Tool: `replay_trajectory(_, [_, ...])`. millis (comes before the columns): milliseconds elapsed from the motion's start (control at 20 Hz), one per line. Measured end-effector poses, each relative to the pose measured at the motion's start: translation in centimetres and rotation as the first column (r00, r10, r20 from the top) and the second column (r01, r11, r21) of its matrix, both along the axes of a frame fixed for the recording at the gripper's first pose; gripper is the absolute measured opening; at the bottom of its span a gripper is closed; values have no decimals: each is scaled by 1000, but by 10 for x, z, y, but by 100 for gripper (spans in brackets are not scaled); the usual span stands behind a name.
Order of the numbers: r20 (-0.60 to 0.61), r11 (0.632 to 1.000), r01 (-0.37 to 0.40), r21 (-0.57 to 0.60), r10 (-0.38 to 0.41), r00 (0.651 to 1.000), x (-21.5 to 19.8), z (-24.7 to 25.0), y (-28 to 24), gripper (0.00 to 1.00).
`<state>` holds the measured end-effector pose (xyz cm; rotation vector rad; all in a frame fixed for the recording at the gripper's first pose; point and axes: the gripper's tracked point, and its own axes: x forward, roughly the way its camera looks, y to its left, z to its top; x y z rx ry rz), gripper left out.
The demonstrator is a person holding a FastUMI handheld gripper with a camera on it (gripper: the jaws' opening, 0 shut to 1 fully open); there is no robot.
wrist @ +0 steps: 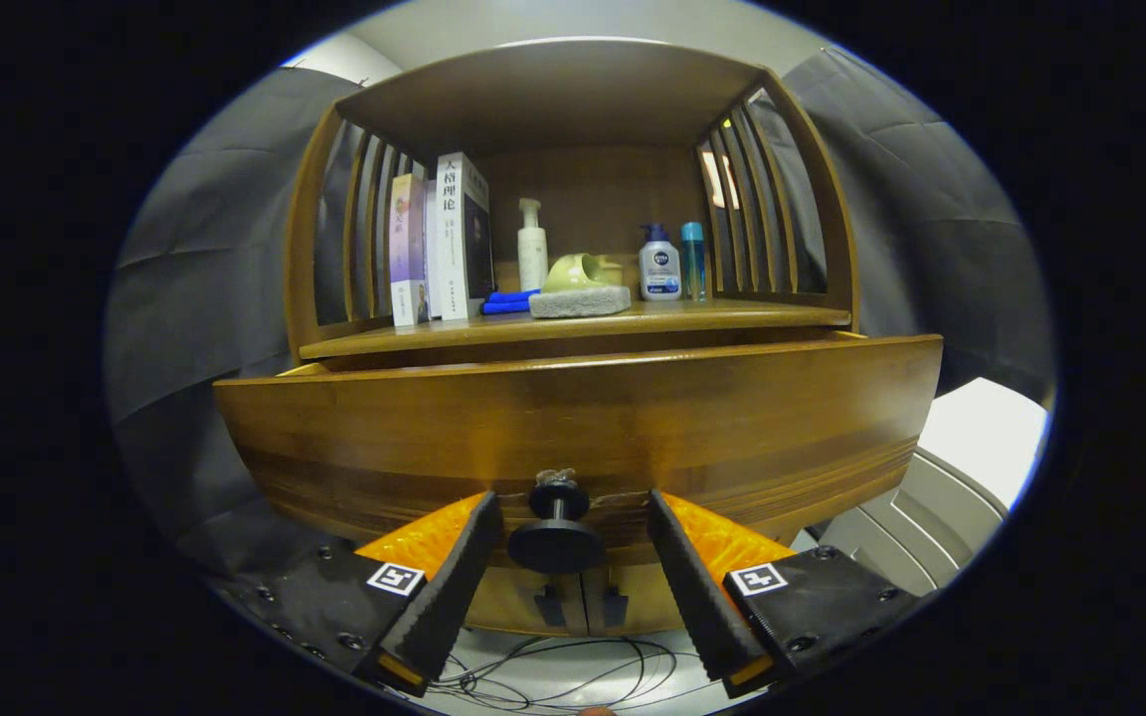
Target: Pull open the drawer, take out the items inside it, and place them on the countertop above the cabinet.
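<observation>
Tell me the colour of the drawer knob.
Black; the drawer knob sits between the open claw fingers in the gripper view.

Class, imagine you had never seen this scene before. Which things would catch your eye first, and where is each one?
First comes the wide wooden drawer front, pulled out a little from the cabinet, with its dark round knob sitting between the fingers of the open claw, which do not touch it. Next is the countertop above, where books stand to one side, with bottles and a sponge beside them.
</observation>
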<state>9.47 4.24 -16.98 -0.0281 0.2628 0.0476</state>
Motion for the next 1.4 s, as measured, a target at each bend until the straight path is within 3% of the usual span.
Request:
replay_trajectory(850, [13,1000,3,-31,-2,1000,85,-2,3,96])
replay_trajectory(1150, [27,995,-5,-102,8,1000,81,-6,3,98])
replay_trajectory(1400, [124,995,-57,-82,67,990,35,43,11,98])
